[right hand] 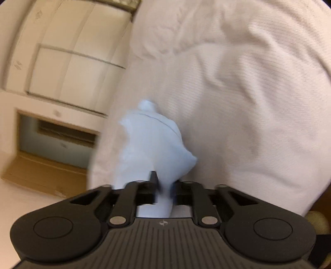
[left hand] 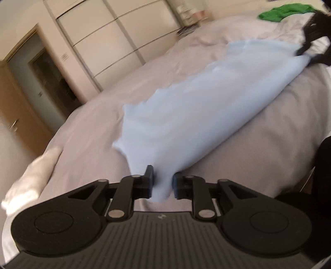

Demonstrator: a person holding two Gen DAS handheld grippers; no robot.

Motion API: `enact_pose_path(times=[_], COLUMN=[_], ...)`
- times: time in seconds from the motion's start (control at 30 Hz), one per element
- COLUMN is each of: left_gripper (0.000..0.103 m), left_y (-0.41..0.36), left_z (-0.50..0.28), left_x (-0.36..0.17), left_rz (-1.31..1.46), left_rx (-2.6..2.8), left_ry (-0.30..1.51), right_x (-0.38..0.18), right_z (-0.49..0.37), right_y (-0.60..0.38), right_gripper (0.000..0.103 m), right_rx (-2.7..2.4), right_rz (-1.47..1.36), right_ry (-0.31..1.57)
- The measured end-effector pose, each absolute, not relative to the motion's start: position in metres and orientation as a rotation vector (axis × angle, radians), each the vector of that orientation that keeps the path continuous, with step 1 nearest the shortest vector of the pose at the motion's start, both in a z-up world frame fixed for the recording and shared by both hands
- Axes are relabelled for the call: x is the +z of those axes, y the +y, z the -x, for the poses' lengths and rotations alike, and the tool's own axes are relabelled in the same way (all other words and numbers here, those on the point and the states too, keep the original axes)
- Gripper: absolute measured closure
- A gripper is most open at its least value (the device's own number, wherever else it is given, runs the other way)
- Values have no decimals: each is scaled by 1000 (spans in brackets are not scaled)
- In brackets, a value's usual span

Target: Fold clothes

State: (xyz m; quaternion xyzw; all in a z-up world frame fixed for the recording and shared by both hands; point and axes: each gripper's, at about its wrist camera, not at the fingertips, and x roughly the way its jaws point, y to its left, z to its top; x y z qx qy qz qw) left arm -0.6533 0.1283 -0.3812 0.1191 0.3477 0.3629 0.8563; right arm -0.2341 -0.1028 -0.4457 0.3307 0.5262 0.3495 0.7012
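Observation:
A light blue garment (left hand: 186, 107) stretches across the pale bed cover (left hand: 93, 128), held at both ends. My left gripper (left hand: 163, 184) is shut on its near corner. At the far right of the left wrist view my right gripper (left hand: 306, 52) pinches the other end. In the right wrist view my right gripper (right hand: 164, 190) is shut on a bunched part of the light blue garment (right hand: 153, 140), which hangs in front of the white bedding (right hand: 238, 103). Both views are blurred.
A green garment (left hand: 283, 12) lies at the far end of the bed. A white cloth (left hand: 31, 175) sits at the bed's left edge. White wardrobe doors (left hand: 107, 37) and a doorway (left hand: 41, 82) stand beyond the bed.

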Motion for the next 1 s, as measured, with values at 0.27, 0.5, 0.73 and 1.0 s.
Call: enact_pose_path(times=[0.27,0.5,0.73,1.0], left_gripper=[78,75,74,62], left_y=[127,151,148,108], left_z=[667,618,611,597], left_x=[-332,-353,-326,-304], left_rz=[85,239,275,255], left_rx=[868,963,1154,1129], left_ry=[647,716,796,794], right_x=[-373,-388,-399,-336], right_z=[291,321,270,319], right_y=[-99,-20,-57,-80], right_gripper=[58,52,43,25], right_rx=[722,880,743,903], right_rz=[-98,288,114,-38], right_ry=[686,460,715,696])
